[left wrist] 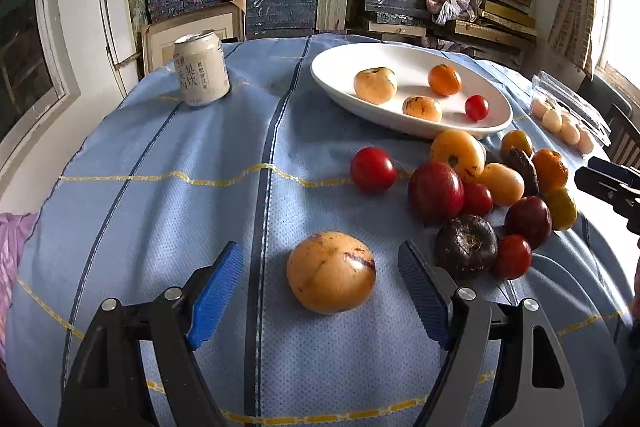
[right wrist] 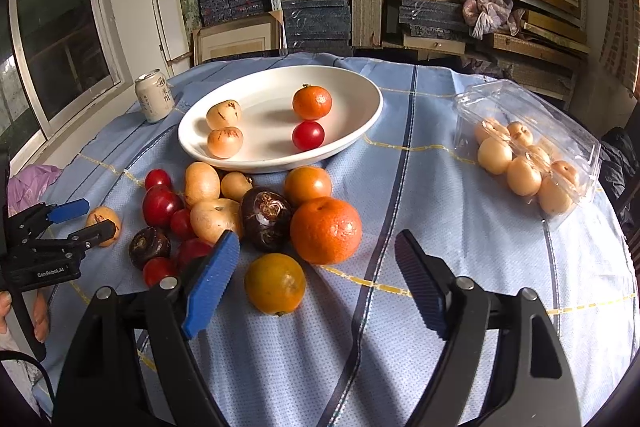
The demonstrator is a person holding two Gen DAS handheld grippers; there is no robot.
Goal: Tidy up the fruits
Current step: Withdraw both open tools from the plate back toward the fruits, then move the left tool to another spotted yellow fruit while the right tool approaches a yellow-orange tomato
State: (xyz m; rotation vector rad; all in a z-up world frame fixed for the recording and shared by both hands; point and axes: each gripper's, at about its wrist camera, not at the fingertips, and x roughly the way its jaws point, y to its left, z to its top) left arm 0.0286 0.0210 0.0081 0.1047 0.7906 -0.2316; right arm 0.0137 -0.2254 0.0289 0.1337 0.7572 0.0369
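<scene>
Left gripper, jaws spread, straddles a lone tan fruit on the blue cloth without touching it. Right gripper, also spread, hovers by the fruit pile before the white dish.

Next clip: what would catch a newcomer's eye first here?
The pile of loose fruit on the blue tablecloth, just in front of the white oval plate already holding four pieces. Then the open left gripper straddling a lone tan fruit, apart from the pile.
</scene>
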